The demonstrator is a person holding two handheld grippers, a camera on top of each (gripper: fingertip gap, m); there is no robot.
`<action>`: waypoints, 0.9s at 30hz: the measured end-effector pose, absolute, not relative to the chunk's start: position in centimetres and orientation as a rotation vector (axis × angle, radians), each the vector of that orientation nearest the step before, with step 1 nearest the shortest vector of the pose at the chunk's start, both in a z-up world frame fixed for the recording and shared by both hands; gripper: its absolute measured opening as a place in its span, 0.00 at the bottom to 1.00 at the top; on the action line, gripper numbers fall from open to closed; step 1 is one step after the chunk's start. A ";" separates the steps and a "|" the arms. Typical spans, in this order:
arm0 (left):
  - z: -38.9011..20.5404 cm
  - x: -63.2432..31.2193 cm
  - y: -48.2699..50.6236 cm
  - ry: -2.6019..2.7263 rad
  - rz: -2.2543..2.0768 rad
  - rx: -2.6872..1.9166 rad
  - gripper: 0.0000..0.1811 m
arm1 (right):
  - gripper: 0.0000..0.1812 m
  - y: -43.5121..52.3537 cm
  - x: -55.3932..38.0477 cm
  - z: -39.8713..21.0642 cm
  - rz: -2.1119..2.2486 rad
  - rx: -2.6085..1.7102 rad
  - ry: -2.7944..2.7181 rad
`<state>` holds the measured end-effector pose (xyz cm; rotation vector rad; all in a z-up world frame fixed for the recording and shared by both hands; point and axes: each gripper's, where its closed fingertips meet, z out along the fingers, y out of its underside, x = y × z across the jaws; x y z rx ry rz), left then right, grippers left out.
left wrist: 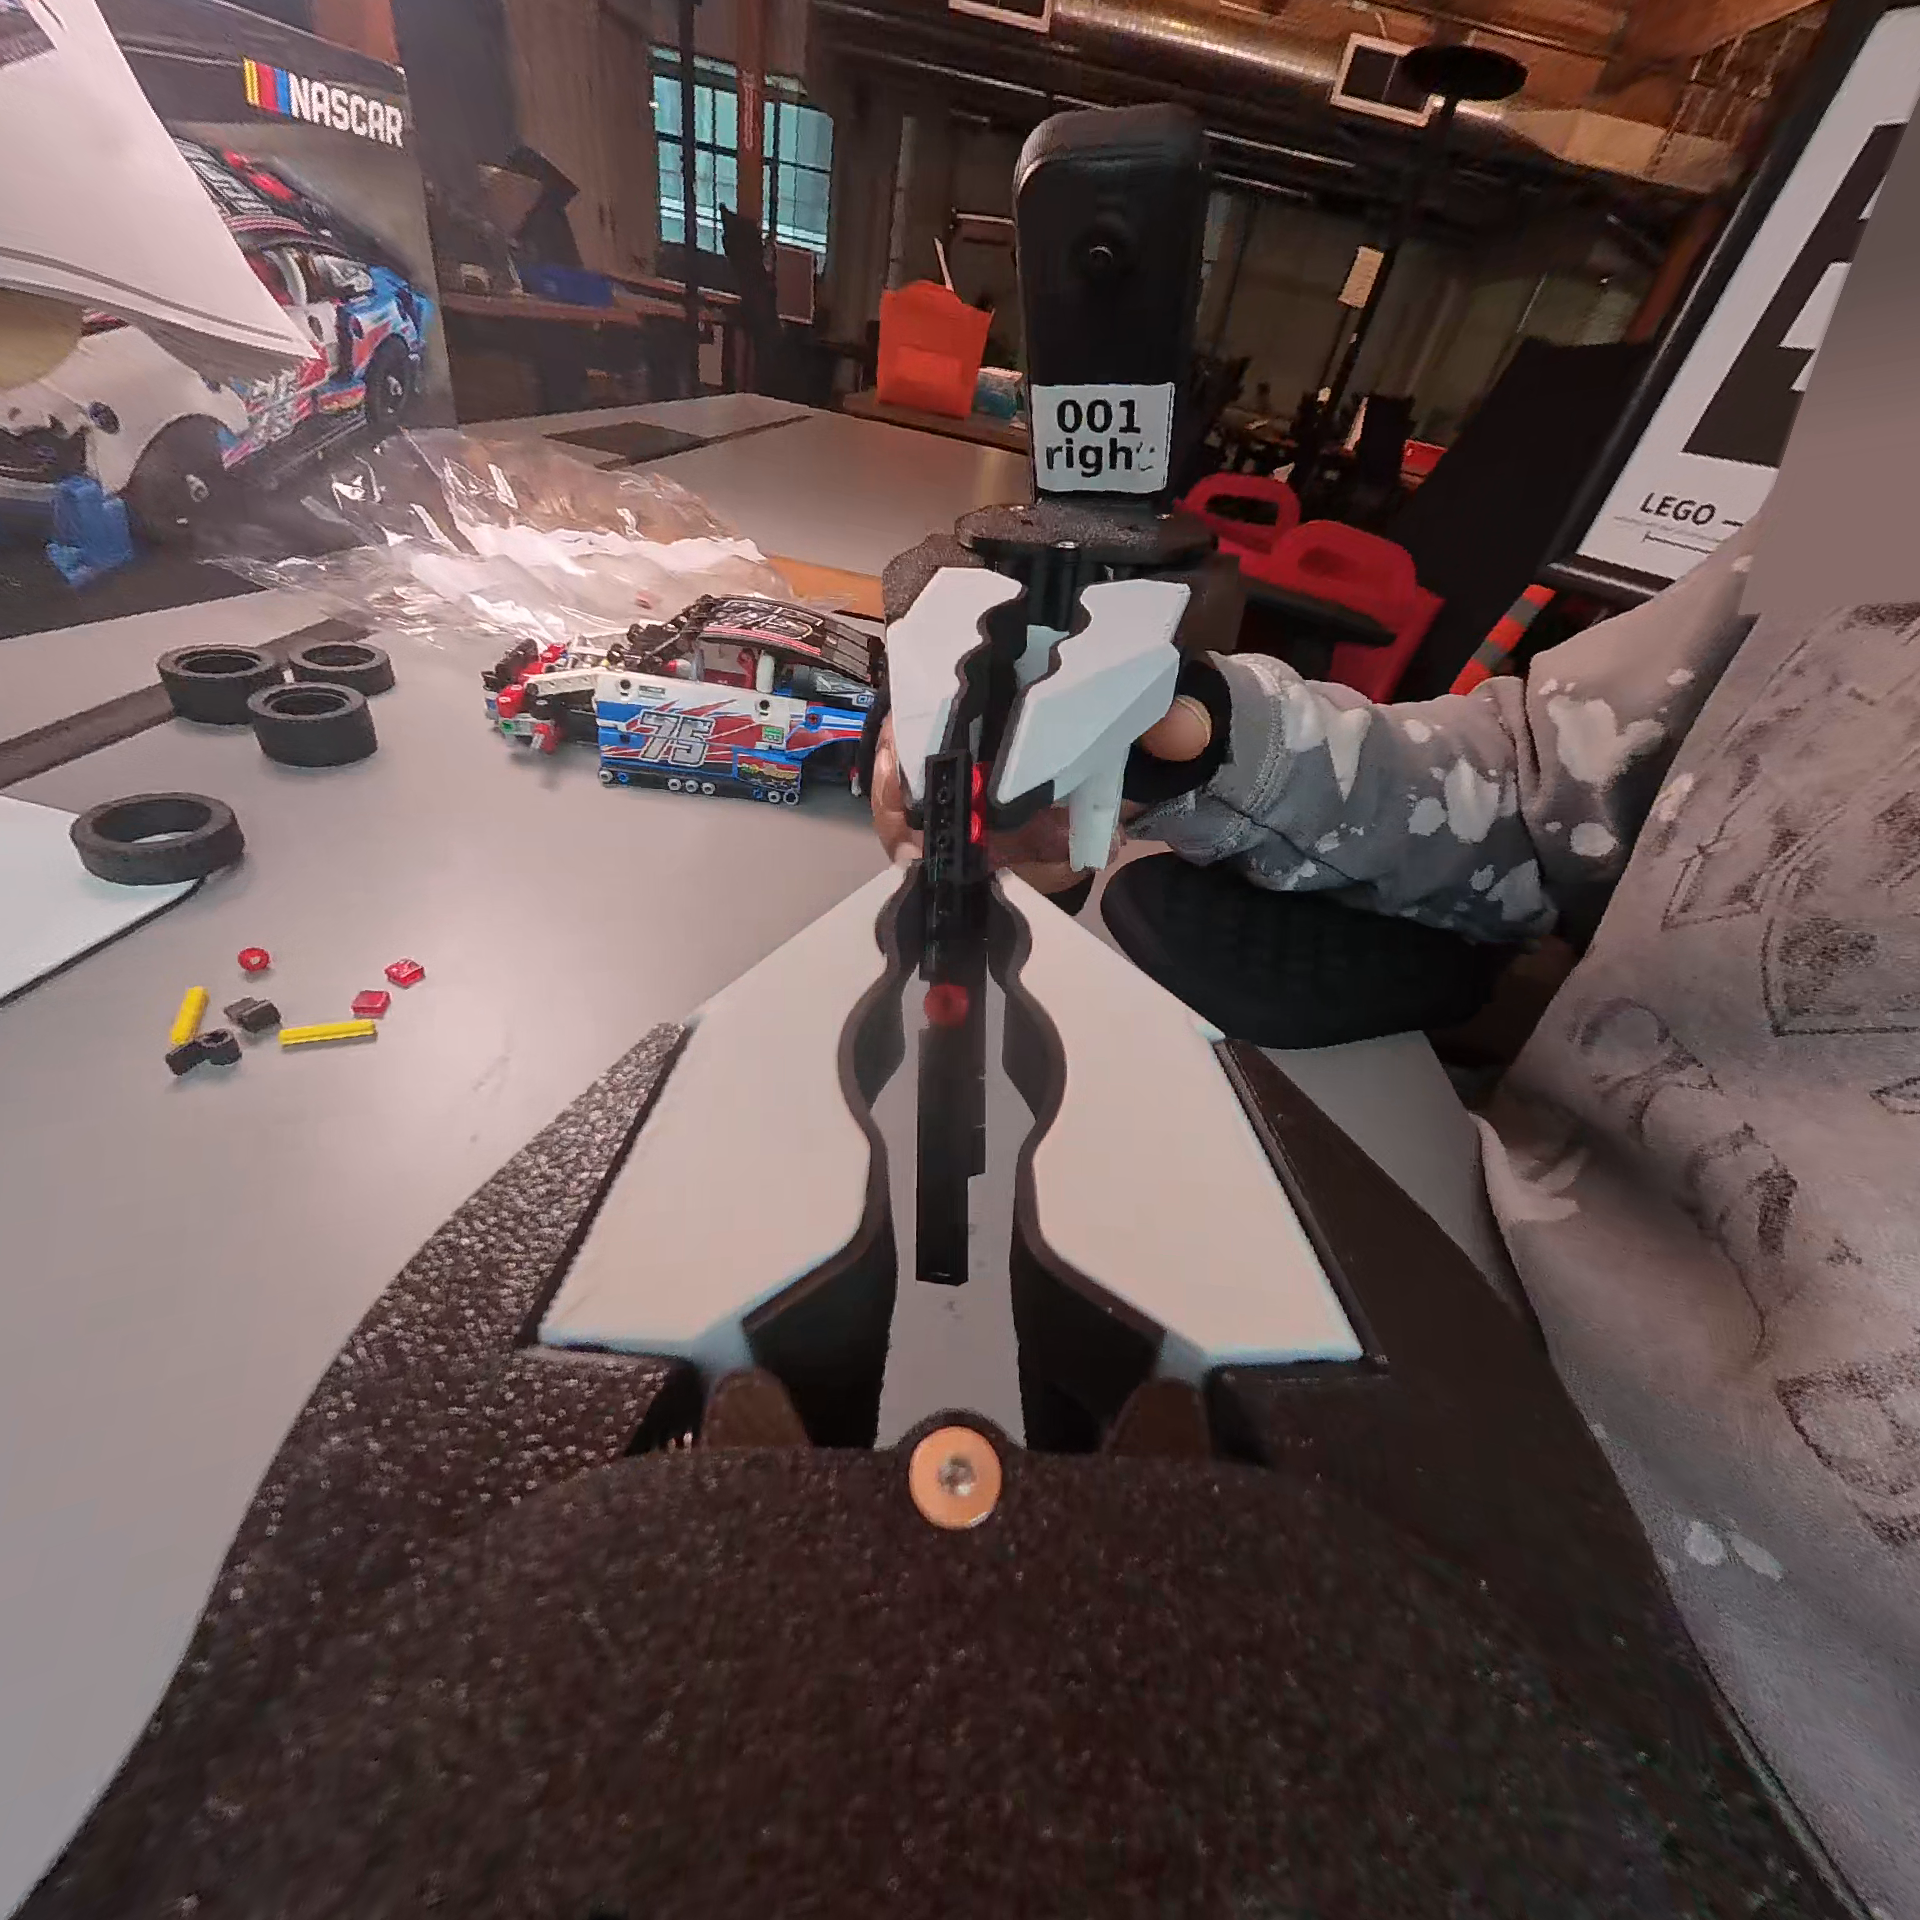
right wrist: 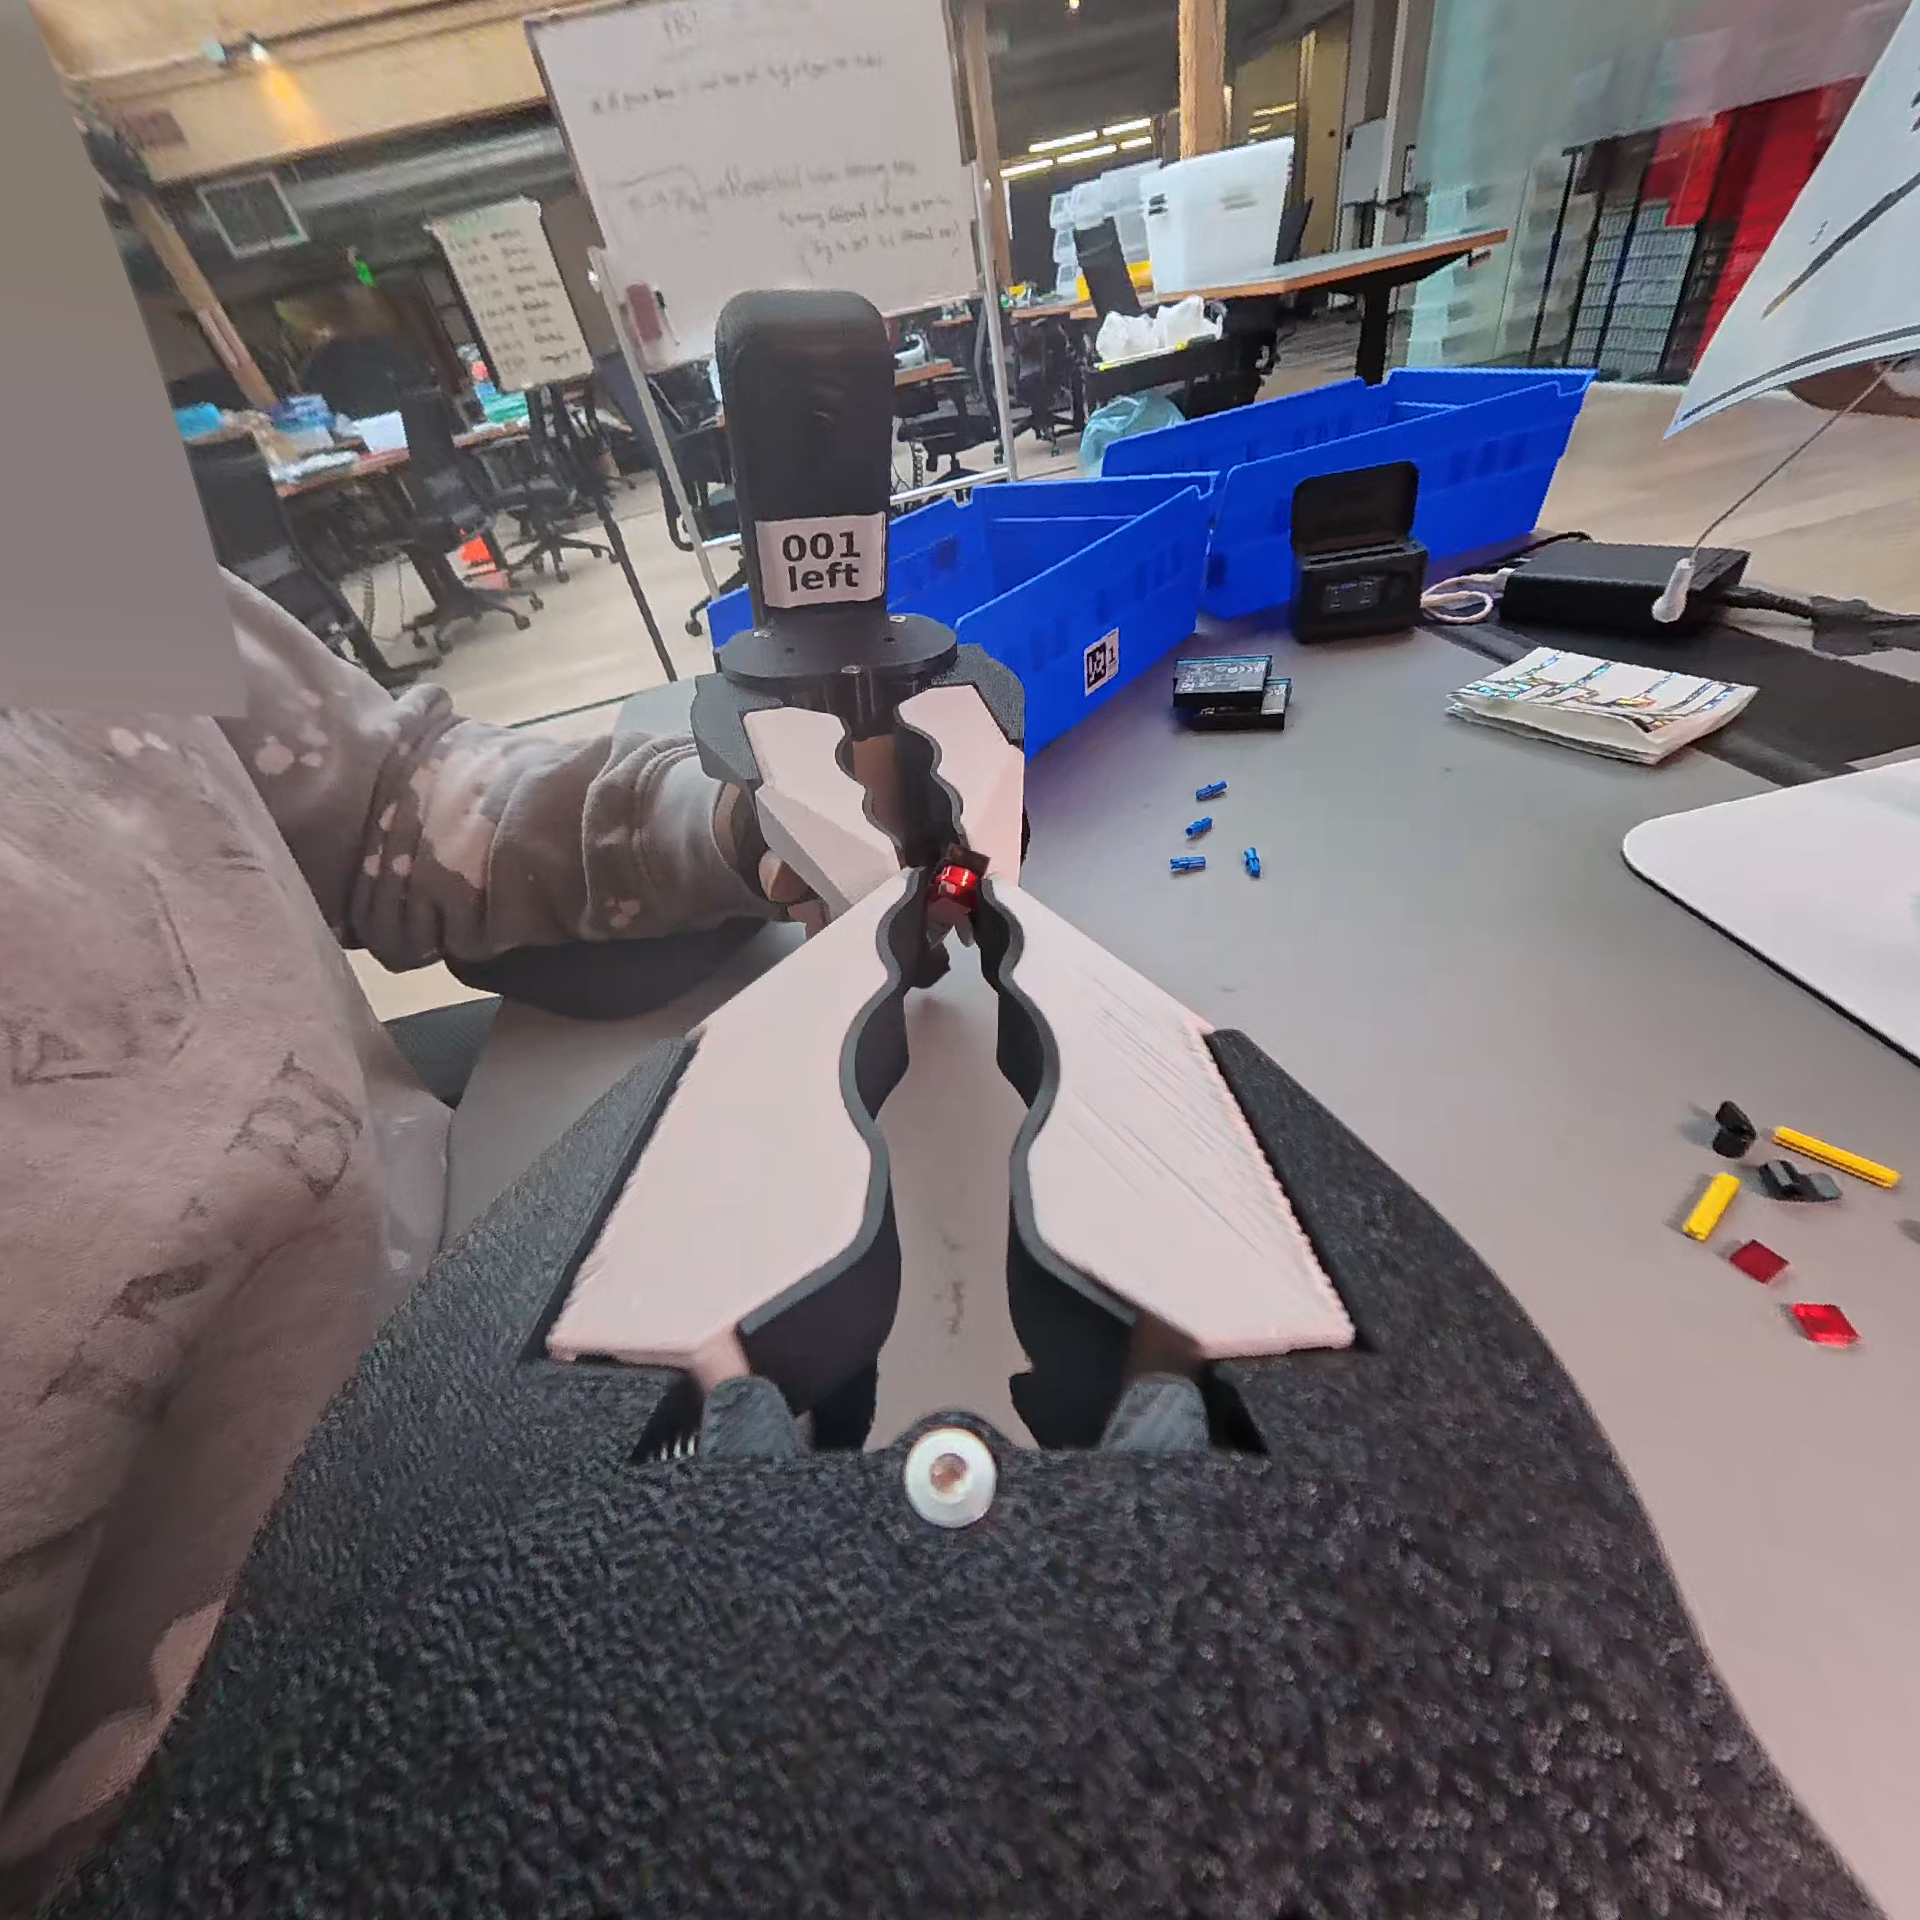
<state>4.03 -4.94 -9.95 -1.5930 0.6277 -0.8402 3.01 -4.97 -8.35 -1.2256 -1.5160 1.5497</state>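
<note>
My left gripper (left wrist: 951, 883) is shut on a long black beam (left wrist: 948, 1122) with a red pin (left wrist: 945, 1000) in it. The beam runs back between my fingers, above the grey table (left wrist: 520, 914). My right gripper (left wrist: 961, 821) faces the left one tip to tip. It is shut on the beam's far end, where more red pins (left wrist: 977, 826) stick out. In the right wrist view my right gripper (right wrist: 951, 899) closes on the red pin (right wrist: 954, 883) and the black beam (right wrist: 930, 945), touching the left gripper (right wrist: 940, 868).
A part-built toy race car (left wrist: 696, 717) and several black tyres (left wrist: 312, 722) lie at the left. Small yellow, red and black pieces (left wrist: 325, 1032) lie nearer. Blue bins (right wrist: 1091, 592), blue pins (right wrist: 1195, 828), a booklet (right wrist: 1600, 701) and a white mat (right wrist: 1787, 883) show in the right wrist view. Left and right tips are no more than a few centimetres apart. Left tips and right tips are each some 30 cm from the part-built toy race car (left wrist: 696, 717).
</note>
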 end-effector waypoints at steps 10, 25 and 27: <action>-12.3 6.0 -6.9 0.756 -1.034 -1.742 0.12 | 0.05 -5.7 4.7 -9.7 1.618 -1.202 -1.665; -10.2 5.4 -5.7 0.678 -0.914 -1.667 0.03 | 0.04 -5.8 4.1 -8.4 1.980 -1.299 -1.461; -9.8 5.2 -5.5 0.652 -0.924 -1.648 0.03 | 0.04 -5.6 4.1 -8.1 2.093 -1.311 -1.394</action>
